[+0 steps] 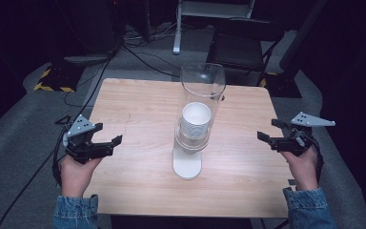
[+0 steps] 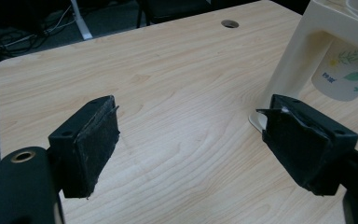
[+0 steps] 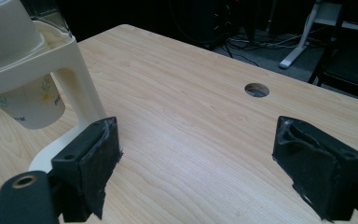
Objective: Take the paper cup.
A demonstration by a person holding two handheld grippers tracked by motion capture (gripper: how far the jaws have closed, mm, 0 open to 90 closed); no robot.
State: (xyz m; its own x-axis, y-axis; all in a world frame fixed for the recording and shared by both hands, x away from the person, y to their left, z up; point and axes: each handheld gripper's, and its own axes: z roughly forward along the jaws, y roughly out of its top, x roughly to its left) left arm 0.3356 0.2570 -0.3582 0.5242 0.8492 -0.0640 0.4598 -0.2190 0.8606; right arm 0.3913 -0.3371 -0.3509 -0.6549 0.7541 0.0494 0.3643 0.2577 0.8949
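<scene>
Standing near the middle of the table (image 1: 138,100), a little toward the near edge: a cup dispenser (image 1: 190,143) on a cream base, with a clear tube rising from it and a stack of paper cups (image 1: 195,119) inside. Hanging out of the bottom of the dispenser, a cup printed with leaves (image 2: 342,74). Hovering at the left edge, well apart from the dispenser: the left gripper (image 1: 106,138), jaws spread wide, holding nothing. Hovering at the right edge, likewise well apart: the right gripper (image 1: 269,131), jaws spread wide, gripping nothing. Showing near the far edge, a round cable hole (image 3: 256,89). Standing beyond the table, a dark chair (image 1: 245,45).
</scene>
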